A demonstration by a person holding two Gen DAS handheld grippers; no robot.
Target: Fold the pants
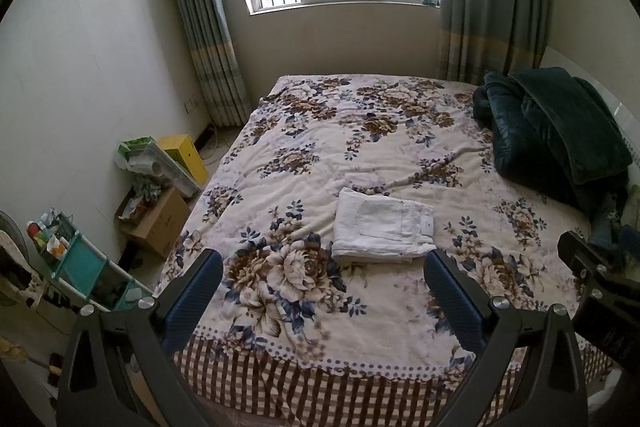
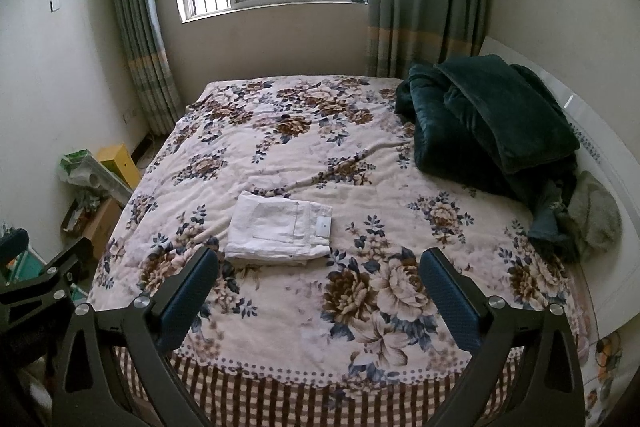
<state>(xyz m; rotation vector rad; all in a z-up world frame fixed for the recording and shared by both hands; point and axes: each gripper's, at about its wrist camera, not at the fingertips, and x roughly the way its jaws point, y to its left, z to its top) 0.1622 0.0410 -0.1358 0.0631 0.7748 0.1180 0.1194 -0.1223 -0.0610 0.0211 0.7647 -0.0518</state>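
My left claw (image 1: 323, 289) is spread wide with nothing between its blue pads, held above the near part of the bed (image 1: 360, 343). My right claw (image 2: 319, 287) is spread the same way, also holding nothing. The white pants (image 1: 384, 227) lie folded into a compact rectangle on the floral blanket (image 1: 320, 147), just beyond my fingertips and apart from them. Their long axis runs across the bed, left to right, back pocket facing up, with the waistband end toward the right. A small white tag (image 2: 323, 225) sits at that end; its print is too small to read. A dark green quilt (image 2: 492, 123) is heaped at the far right, well apart. Boxes (image 1: 160, 223) crowd the floor at left.
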